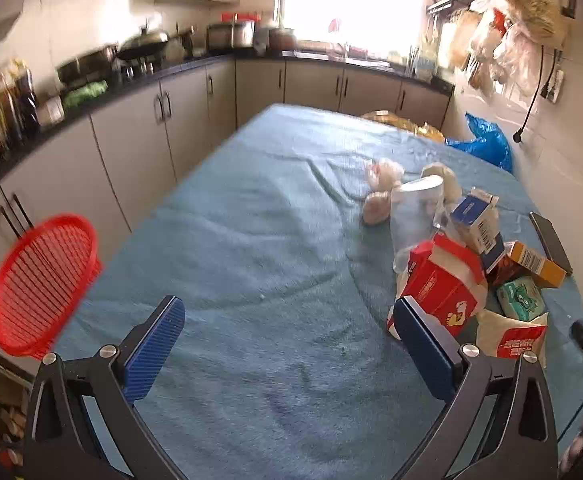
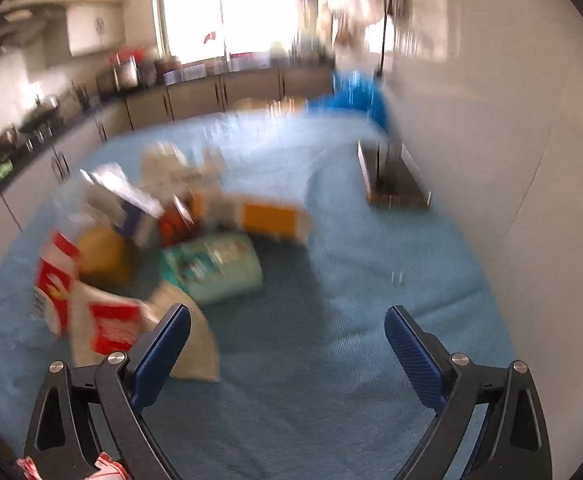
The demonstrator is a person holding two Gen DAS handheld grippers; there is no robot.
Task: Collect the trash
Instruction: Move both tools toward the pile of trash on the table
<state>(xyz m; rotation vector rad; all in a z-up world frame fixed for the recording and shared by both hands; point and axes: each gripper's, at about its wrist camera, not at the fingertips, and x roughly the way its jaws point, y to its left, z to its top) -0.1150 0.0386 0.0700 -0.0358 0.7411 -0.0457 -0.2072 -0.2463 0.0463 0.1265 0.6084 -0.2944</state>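
Two grippers hang over a counter (image 1: 251,220) draped in blue cloth, both with jaws spread wide and nothing between them. The left gripper (image 1: 287,344) sits over bare cloth, its right jaw just beside a red milk carton (image 1: 443,288) at the near edge of the trash pile. Behind that carton, a blue-and-white carton (image 1: 475,220) leans on the heap, with an orange box (image 1: 535,262) and a green tissue pack (image 1: 519,298) to its right and a red-and-cream paper bag (image 1: 515,338) nearest the camera. Beyond the pile lie crumpled pale wrappers (image 1: 383,192) and a clear plastic cup (image 1: 419,208) on its side. A dark phone (image 1: 549,242) lies flat just right of the orange box. Left of the pile, well apart from it, a red slotted basket (image 1: 43,284) is seen past the counter's edge. The right gripper (image 2: 287,340) view is motion-blurred; the same pile lies to its left, the paper bag (image 2: 111,324) touching or just behind its left jaw.
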